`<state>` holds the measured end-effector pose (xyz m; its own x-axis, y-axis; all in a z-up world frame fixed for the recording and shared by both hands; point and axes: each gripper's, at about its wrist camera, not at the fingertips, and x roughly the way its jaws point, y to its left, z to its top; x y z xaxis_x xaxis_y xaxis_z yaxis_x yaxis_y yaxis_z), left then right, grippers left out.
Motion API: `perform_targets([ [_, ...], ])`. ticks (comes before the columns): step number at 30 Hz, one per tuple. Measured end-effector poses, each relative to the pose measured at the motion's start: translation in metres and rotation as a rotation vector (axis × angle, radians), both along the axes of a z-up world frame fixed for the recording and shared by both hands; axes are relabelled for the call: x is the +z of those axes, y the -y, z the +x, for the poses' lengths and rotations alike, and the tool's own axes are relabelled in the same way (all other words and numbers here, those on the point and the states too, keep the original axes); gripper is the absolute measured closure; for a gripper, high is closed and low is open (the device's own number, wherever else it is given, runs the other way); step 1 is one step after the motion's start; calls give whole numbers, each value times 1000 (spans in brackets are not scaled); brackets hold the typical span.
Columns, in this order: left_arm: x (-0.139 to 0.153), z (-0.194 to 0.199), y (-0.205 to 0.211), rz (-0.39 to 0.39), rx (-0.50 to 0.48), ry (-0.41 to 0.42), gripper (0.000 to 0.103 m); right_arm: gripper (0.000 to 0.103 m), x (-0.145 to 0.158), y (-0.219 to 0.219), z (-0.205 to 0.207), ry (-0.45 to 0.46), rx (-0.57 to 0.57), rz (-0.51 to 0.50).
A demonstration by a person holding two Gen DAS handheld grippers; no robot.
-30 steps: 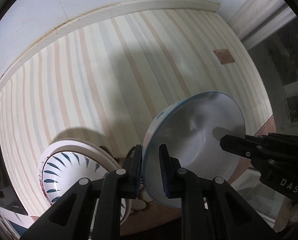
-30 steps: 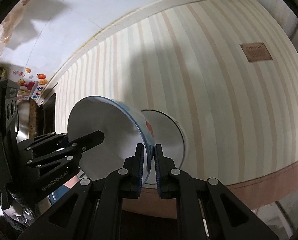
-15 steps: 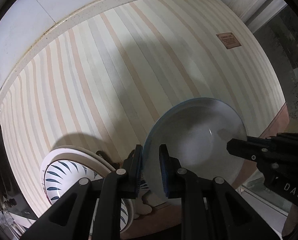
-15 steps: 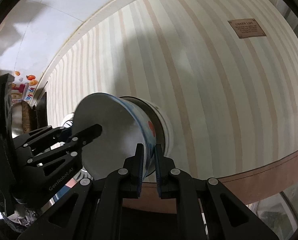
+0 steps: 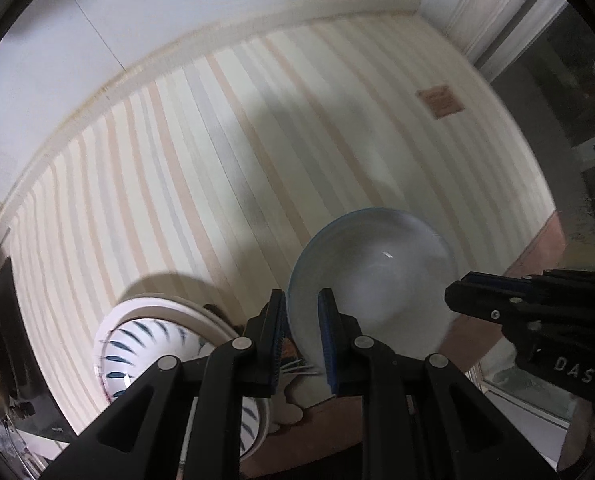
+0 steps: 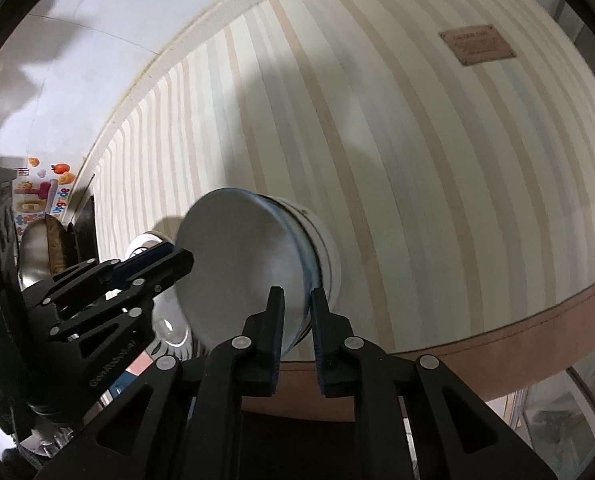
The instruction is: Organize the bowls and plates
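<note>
A white bowl with a blue rim (image 5: 373,280) is gripped by both grippers. My left gripper (image 5: 302,316) is shut on its near left rim. My right gripper (image 6: 297,312) is shut on the opposite rim, and its fingers (image 5: 493,300) show at the right in the left wrist view. The bowl (image 6: 241,264) sits nested in a second white bowl (image 6: 325,248) on the striped tablecloth (image 6: 377,140). A stack of plates with a blue leaf pattern (image 5: 149,348) lies to the left of the bowl. The left gripper (image 6: 153,264) shows in the right wrist view.
A brown label (image 6: 477,46) is sewn on the cloth at the far right. The table's brown front edge (image 6: 537,328) runs close below the bowls. A metal pot (image 6: 33,252) and coloured packaging (image 6: 45,192) stand at the left. A white wall (image 5: 177,12) bounds the table's far side.
The bowl held by both grippers has come down and turned more level, settling into the second white bowl on the cloth. Both grippers stay shut on its rim.
</note>
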<state>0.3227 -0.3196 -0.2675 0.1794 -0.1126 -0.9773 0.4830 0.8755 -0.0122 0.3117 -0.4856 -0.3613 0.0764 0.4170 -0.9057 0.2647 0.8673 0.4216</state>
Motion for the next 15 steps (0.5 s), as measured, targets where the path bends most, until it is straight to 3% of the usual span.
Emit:
perform_targets([
  [3,27,-14,-9,-21,-8,43,87,69,27,-7,-12,57,4,-49],
  [7,58,-32,-20,-53,-13,88,78,27,68,-17,-31,140,-8,-110],
  [9,74,-41,-26,-75,-18,107,75,23,84,-20,-39,168,-17,-128],
  [11,84,-46,-30,-83,-23,120,66,18,101,-23,-48,196,-28,-145],
  [13,93,-51,-34,-105,-21,130,36,14,113,-27,-55,211,-29,-169],
  [15,100,-54,-40,-116,-11,150,24,13,127,-29,-65,231,-33,-198],
])
